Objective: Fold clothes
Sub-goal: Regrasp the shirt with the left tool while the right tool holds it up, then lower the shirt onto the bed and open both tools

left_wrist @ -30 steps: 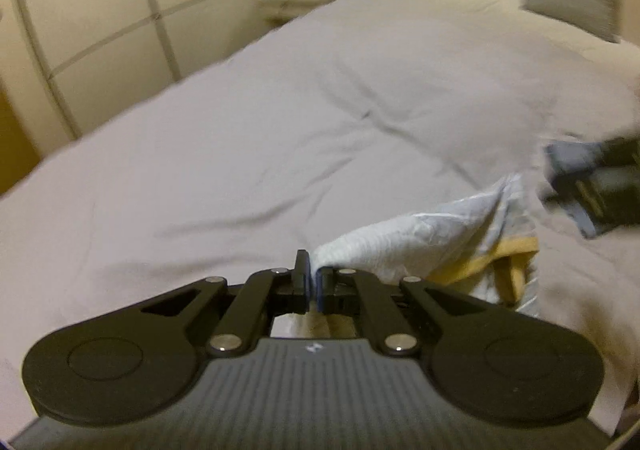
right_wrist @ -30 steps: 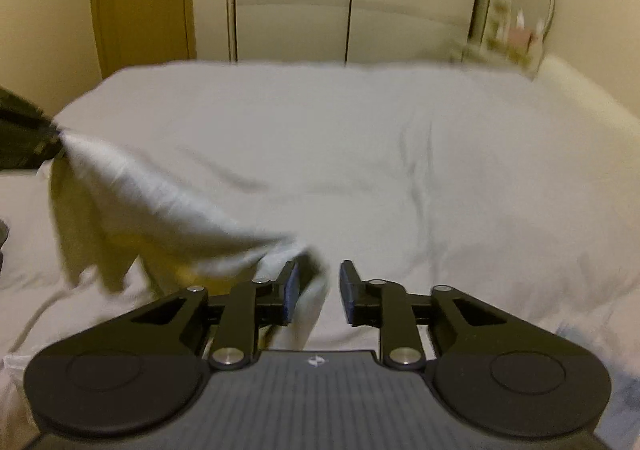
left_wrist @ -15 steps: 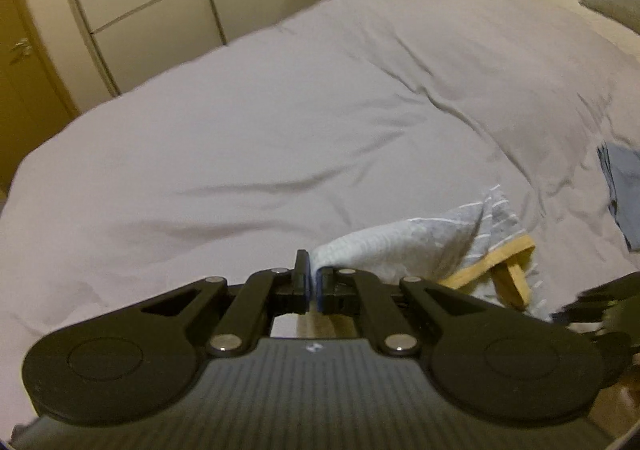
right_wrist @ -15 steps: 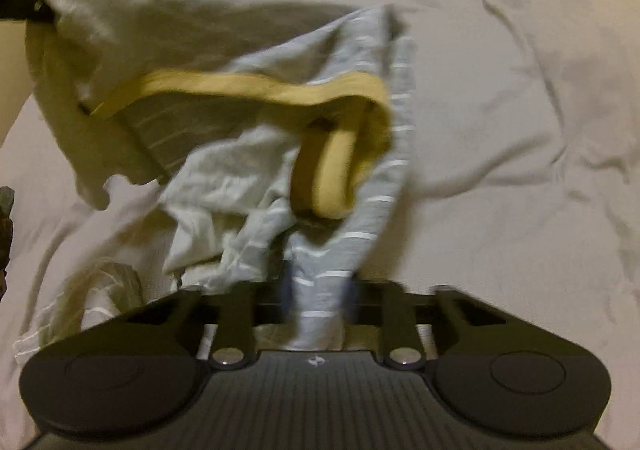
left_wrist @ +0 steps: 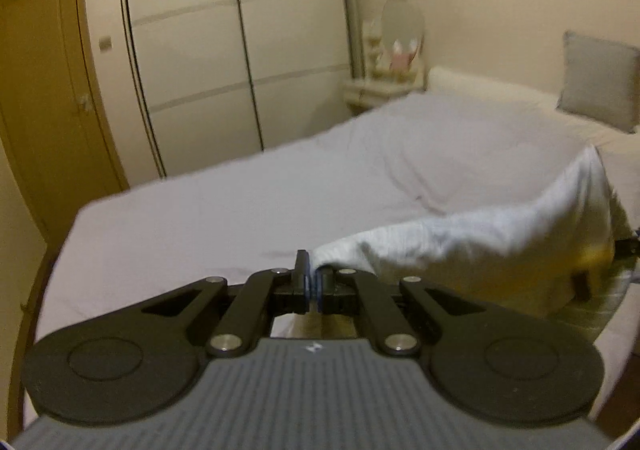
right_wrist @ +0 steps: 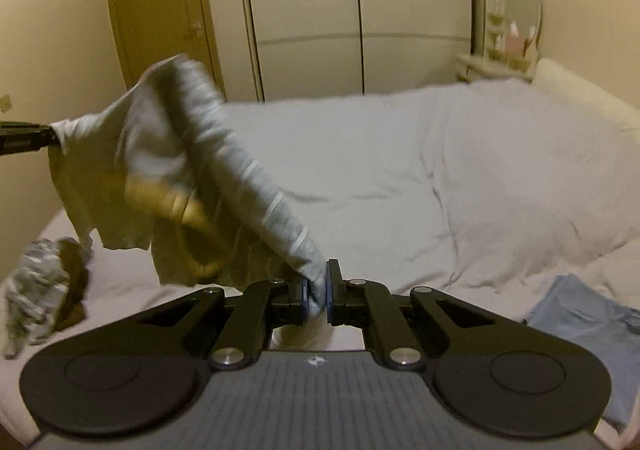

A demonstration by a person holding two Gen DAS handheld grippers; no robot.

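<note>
Bed (right_wrist: pixel 400 177), striped garment (right_wrist: pixel 240 169) stretched diagonally between both grippers

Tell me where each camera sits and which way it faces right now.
Left wrist: on the left claw, facing across the bed to the wardrobe; claw shut on the shirt.
Right wrist: on the right claw, facing the same wardrobe; claw shut on the shirt.
Shared: shirt, bed, wardrobe, mirror.
</note>
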